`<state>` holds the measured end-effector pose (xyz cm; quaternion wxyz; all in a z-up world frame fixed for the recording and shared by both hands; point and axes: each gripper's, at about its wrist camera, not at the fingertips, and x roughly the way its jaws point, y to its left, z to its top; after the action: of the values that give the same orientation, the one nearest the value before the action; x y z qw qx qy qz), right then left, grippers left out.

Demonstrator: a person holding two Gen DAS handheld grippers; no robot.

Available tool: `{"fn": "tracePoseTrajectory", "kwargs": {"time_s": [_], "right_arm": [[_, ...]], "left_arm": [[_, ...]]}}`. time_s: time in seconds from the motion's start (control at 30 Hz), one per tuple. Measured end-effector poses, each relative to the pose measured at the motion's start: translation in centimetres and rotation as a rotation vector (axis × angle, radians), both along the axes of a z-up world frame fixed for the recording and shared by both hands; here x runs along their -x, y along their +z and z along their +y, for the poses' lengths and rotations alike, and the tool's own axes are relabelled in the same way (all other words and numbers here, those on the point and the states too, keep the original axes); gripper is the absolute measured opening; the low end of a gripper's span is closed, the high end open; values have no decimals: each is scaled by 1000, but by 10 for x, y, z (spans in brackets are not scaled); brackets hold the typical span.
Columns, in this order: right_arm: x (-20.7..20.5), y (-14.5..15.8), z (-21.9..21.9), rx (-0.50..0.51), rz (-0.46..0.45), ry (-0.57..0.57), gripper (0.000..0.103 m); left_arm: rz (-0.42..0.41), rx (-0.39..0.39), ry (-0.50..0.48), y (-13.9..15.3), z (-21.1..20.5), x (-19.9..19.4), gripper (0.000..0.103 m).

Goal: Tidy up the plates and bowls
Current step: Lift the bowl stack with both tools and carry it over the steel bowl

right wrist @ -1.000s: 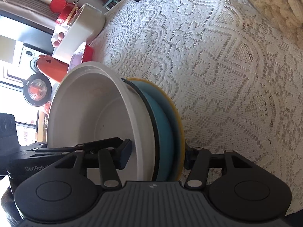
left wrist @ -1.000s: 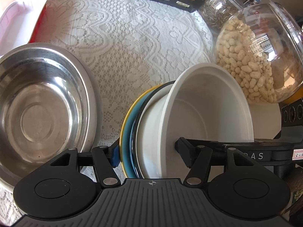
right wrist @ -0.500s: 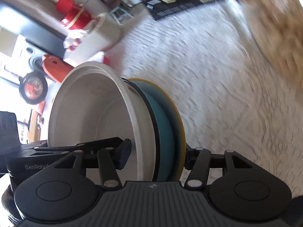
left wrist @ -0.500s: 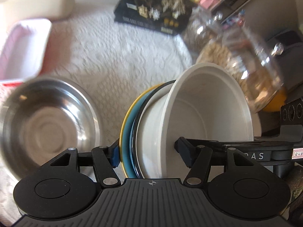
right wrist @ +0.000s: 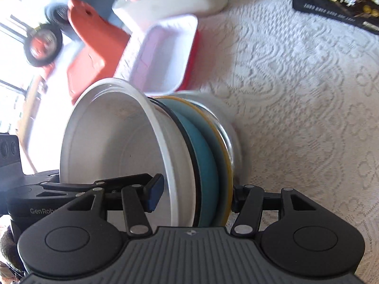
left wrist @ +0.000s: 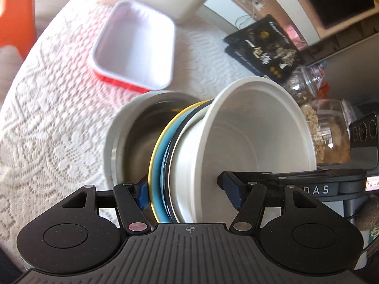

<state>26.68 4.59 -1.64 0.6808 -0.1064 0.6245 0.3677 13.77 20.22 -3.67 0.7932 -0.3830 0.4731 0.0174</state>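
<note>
Desk (left wrist: 59, 123) under lace cloth. Steel bowl (left wrist: 132, 142) sits near centre, red-sided tray (left wrist: 135, 54) just beyond it.

Stacking looks mostly done: white bowl (left wrist: 248, 146), teal plate (left wrist: 163, 165) and yellow plate (left wrist: 154, 156) are nested as one stack, carried on edge just above the steel bowl (likely the last nest).

Left claw (left wrist: 189, 189) is closed across the stack's near rim; right claw (right wrist: 196, 194) clamps the opposite rim, one finger inside the white bowl, one behind the yellow plate.
</note>
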Motion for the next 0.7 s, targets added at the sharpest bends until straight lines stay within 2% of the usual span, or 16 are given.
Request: {"fn": "tracePoseTrajectory", "kwargs": {"time_s": [0.2,0.27,0.6,0.7], "right_arm": [[1,-9,19,108,0,-12,56],[6,-8,22,137,-16,-7,56],[4,6,41,161,-57,-24,55],[5,8,42,158,-61,-22,55]], "left_arm": [[-76,-52,1,-3,10,2,66],[-84,-76,9,-4,13,3,59],[-99,32,36,-12,40,25,55],[-113,19,42,-9,41,27,54]]}}
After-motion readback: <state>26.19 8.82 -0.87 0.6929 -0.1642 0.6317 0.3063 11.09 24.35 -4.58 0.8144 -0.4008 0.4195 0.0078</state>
